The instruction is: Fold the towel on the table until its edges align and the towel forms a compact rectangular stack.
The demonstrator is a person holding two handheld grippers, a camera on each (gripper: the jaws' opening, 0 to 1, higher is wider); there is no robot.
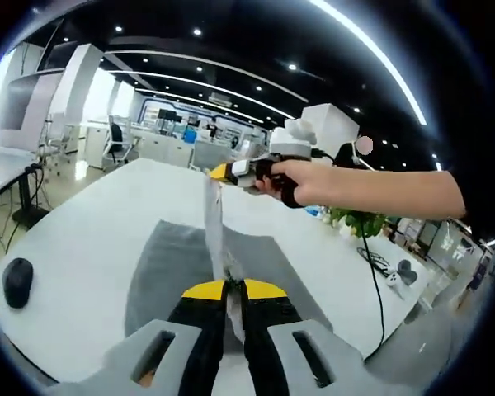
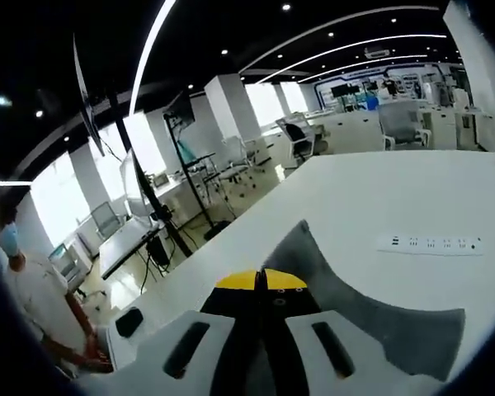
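A grey towel (image 1: 169, 264) lies on the white table (image 1: 91, 223), with one edge lifted. That edge is pulled taut as a narrow strip (image 1: 213, 223) between both grippers. My left gripper (image 1: 233, 289) is shut on the near end of the strip, low over the towel. My right gripper (image 1: 217, 173), held by a hand (image 1: 309, 181), pinches the far end above the table. In the right gripper view the right gripper (image 2: 261, 280) has its yellow-tipped jaws pressed together, and the towel (image 2: 371, 309) spreads out below and to the right.
A black mouse (image 1: 18, 280) rests near the table's left edge. A black cable (image 1: 373, 272) and a plant (image 1: 356, 221) sit at the right. A white power strip (image 2: 429, 243) lies on the table. A person (image 2: 33, 305) stands beside a neighbouring desk.
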